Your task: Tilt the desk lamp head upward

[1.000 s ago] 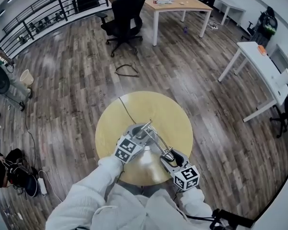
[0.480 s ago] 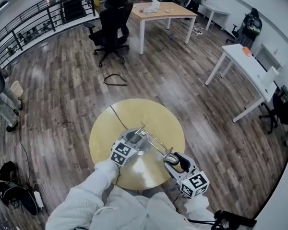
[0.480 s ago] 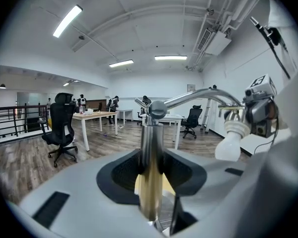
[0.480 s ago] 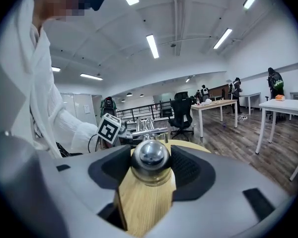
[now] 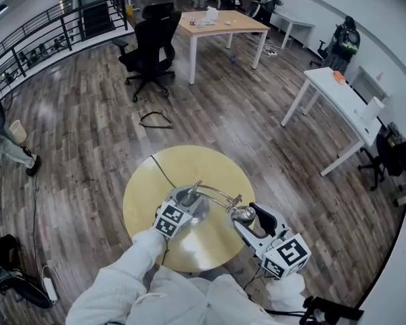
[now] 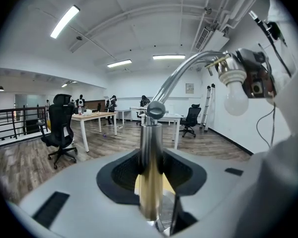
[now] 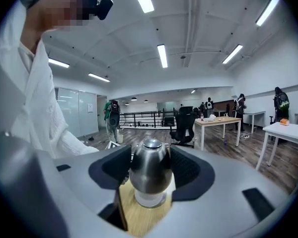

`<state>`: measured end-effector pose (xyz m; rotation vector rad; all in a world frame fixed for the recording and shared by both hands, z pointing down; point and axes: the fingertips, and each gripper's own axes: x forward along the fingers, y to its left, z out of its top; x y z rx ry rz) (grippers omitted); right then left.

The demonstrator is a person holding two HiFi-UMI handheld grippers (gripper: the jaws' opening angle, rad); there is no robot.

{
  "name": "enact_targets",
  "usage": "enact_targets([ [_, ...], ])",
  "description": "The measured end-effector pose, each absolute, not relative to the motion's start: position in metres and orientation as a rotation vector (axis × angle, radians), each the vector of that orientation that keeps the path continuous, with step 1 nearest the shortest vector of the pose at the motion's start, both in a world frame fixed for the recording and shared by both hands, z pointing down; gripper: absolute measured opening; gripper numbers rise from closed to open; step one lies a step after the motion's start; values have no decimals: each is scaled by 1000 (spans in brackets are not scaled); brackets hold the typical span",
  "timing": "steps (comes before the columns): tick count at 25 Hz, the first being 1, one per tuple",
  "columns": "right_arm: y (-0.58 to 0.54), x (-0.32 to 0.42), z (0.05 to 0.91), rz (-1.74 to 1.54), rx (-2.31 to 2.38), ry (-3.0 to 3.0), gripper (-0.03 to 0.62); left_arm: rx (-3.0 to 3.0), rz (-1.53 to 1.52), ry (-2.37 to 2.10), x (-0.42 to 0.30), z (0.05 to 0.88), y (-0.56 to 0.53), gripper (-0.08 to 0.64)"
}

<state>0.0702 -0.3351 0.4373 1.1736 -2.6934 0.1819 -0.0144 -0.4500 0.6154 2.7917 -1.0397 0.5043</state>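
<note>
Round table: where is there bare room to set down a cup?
The table's far half is bare, from the cord round to the right rim. The middle is crowded: lamp base, left claw on its post, right claw on the lamp head.

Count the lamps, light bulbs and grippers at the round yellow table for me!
desk lamp: 1
light bulb: 1
grippers: 2 (left gripper, right gripper)
Total: 4

Dark plank floor [image 5: 88, 134], black office chair [image 5: 149, 36], white desk [image 5: 338, 90], railing [image 5: 47, 36].
</note>
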Motion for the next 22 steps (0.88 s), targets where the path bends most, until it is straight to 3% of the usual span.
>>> enact_targets([
  [22, -407, -13, 360, 205, 862, -2457, 258, 2782, 466, -1035, -18, 611, -450, 135],
])
